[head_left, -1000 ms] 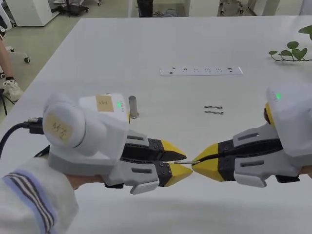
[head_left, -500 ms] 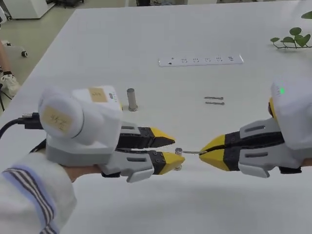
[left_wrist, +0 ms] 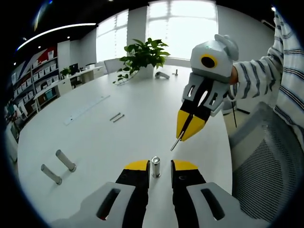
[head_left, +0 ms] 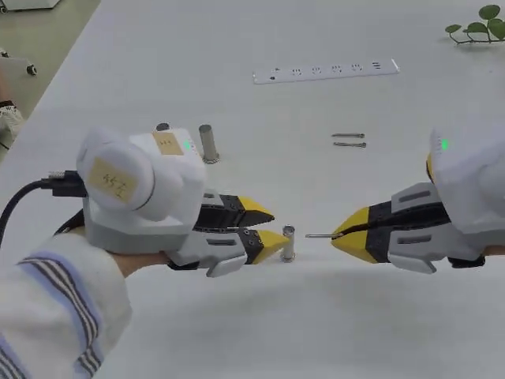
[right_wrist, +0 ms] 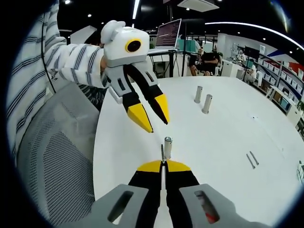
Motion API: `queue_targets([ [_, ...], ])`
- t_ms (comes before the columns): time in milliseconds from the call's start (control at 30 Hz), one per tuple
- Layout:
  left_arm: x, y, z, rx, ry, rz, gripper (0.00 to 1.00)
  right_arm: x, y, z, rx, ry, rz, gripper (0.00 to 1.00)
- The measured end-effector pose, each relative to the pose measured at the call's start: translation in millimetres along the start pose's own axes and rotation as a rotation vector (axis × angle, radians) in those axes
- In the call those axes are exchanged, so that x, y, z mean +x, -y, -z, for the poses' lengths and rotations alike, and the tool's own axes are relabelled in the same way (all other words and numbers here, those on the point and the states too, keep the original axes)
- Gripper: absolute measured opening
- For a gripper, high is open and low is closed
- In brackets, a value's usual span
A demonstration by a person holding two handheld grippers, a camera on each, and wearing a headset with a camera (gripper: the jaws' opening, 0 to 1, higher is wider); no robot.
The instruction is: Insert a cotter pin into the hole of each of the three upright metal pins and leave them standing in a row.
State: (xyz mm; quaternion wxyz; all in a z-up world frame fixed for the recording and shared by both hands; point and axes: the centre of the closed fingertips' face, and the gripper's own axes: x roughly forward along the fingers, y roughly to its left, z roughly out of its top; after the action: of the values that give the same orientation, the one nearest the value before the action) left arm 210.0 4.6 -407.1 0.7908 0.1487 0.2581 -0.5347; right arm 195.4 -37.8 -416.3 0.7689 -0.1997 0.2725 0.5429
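A short metal pin (head_left: pixel 289 243) stands upright on the white table, between the tips of my open left gripper (head_left: pixel 280 227), whose jaws do not touch it. The left gripper view shows that pin (left_wrist: pixel 155 167) between the yellow jaws of the left gripper (left_wrist: pixel 160 166). My right gripper (head_left: pixel 335 235) is shut on a thin cotter pin (head_left: pixel 319 235) that points at the metal pin from a short gap to its right. In the right gripper view the cotter pin (right_wrist: pixel 162 154) sticks out of the right gripper (right_wrist: pixel 162 164) toward the metal pin (right_wrist: pixel 167 146).
Two more upright metal pins (head_left: pixel 207 144) (head_left: pixel 162 128) stand behind the left gripper. Two spare cotter pins (head_left: pixel 348 140) lie mid-table. A white power strip (head_left: pixel 325 71) lies farther back, with a plant (head_left: pixel 481 24) at the far right corner.
The left gripper's jaws have opened and the metal pin now stands free on the table. The right gripper has drawn back to the right with the cotter pin.
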Motion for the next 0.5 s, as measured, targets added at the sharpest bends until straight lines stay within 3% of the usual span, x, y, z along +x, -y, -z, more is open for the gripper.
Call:
queue_targets([
  [333,16.9,-6.3,10.5,0.006,-0.057,0.007,0.14,10.1,10.7,11.1,0.02,0.009,-0.016,0.0],
  [500,22.1,-8.1,9.9,0.012,-0.063,0.006,0.13,14.0,15.3,11.9,0.023,0.028,-0.026,0.0],
])
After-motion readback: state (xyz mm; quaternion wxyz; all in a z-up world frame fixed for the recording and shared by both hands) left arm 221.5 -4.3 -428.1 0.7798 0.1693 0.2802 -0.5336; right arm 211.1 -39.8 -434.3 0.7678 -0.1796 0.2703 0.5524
